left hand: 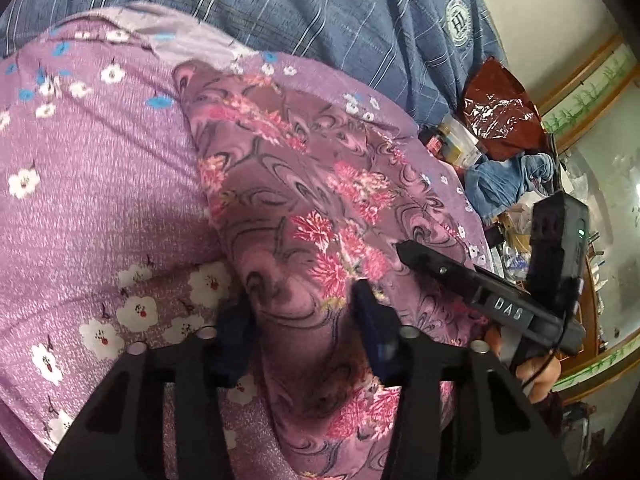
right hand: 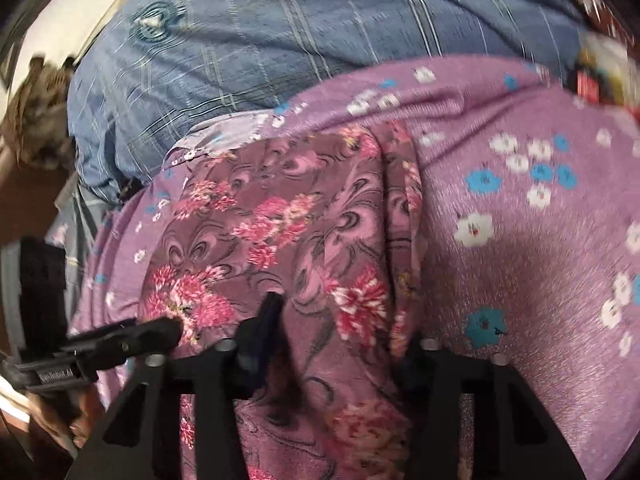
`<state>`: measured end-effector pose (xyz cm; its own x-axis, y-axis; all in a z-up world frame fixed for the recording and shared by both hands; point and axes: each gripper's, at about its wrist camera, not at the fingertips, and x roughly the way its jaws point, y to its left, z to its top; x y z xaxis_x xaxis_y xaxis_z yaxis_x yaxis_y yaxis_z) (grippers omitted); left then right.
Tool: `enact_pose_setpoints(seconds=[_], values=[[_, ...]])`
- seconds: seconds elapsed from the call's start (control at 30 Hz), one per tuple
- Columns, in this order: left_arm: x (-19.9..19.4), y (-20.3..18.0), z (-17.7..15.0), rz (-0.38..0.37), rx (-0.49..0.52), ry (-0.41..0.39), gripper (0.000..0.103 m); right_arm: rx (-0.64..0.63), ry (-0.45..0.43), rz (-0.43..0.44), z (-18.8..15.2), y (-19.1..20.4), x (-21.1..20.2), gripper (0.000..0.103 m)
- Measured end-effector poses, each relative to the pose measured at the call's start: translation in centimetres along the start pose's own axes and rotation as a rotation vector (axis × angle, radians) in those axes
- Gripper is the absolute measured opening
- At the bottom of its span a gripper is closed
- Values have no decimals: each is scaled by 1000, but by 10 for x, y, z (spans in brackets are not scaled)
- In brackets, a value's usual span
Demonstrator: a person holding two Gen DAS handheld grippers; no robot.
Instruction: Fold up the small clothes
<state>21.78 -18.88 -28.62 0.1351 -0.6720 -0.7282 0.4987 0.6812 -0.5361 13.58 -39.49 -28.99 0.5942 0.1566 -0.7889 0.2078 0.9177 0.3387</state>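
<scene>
A mauve garment with pink flowers lies on a purple flowered sheet. In the left wrist view my left gripper straddles the garment's near end, and the cloth bunches up between its two dark pads. My right gripper's tip rests on the same garment just to the right. The right wrist view is blurred. There my right gripper has a fold of the garment filling its jaws, and the cloth hides its right finger. The left gripper shows at the lower left.
A blue striped fabric lies behind the sheet. At the right edge are a red plastic bag, a blue denim cloth and small clutter. A hand holds the right gripper's handle.
</scene>
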Motion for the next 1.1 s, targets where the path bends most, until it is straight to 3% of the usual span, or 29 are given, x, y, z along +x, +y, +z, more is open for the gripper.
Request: enact_pose_setpoints(seconds=[0.17,0.5,0.77,0.9,1.0,1.1], values=[[-8,-4,1,-2,22,-40,27,-35,-55,-30,-3,10,-12,30],[-55,-12,1,24,77,-161,27,-76,-153,30,-1,50,-33,28],[-100,12,-2,82,66,-240,27,-87,-175,106,1,97,-30,28],[-99,38,-4,137,30,-215,27,-77,-106,97,-3,118,-3,28],[-82,63,-6,246,-21,-132,29,-87,-7,20,-9,128,26,29],[-76,79,-11,279,-68,-82,38,-123,-8,-26,-10,132,25,39]])
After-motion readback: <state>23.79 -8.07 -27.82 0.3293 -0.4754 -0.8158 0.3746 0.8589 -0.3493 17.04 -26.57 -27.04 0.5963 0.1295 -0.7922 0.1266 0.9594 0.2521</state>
